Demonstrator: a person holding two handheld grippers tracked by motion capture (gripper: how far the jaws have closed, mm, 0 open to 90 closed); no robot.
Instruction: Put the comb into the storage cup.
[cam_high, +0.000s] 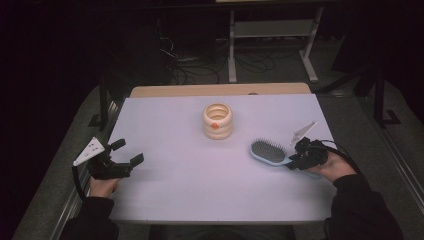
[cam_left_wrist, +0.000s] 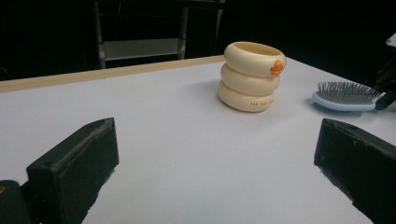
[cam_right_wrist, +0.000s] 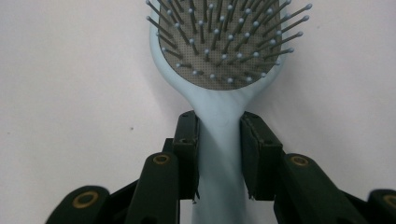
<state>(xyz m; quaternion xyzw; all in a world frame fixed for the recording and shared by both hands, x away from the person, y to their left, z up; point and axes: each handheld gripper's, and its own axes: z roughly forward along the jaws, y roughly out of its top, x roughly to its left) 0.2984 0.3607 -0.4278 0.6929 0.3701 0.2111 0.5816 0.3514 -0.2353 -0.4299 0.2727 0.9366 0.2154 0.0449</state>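
Pale blue plastic is sitting pinched in the right claw (cam_right_wrist: 219, 154): its two black jaws are pressing on either side of the hairbrush (cam_high: 267, 152) handle, just below where the handle is widening into the head. In the right gripper view the brush is pointing away from the camera, its grey pad facing up and its ball-tipped bristles standing clear of the white bench (cam_high: 200, 185). In the high view the brush is lying at the right side of the bench, head toward the centre, while the person's right hand (cam_high: 334, 168) is gripping the tool from the near right edge, a cable trailing behind it.

Near the middle of the bench, toward the far side, a cream holder (cam_high: 217, 120) shaped like three stacked rings is standing upright with its top open and a small orange mark on its front. It is standing apart from the brush, which is lying nearer the person and to the right.

At the left edge of the bench the left claw (cam_high: 127, 152) is hanging spread wide, with bare bench showing between its jaws in the left gripper view. It is holding nothing and is pointing toward the holder, well apart from it. The person's left hand (cam_high: 103, 186) is holding it from below.

Beyond the bench, a metal frame (cam_high: 272, 35) and loose cables are lying in the dark on the floor.
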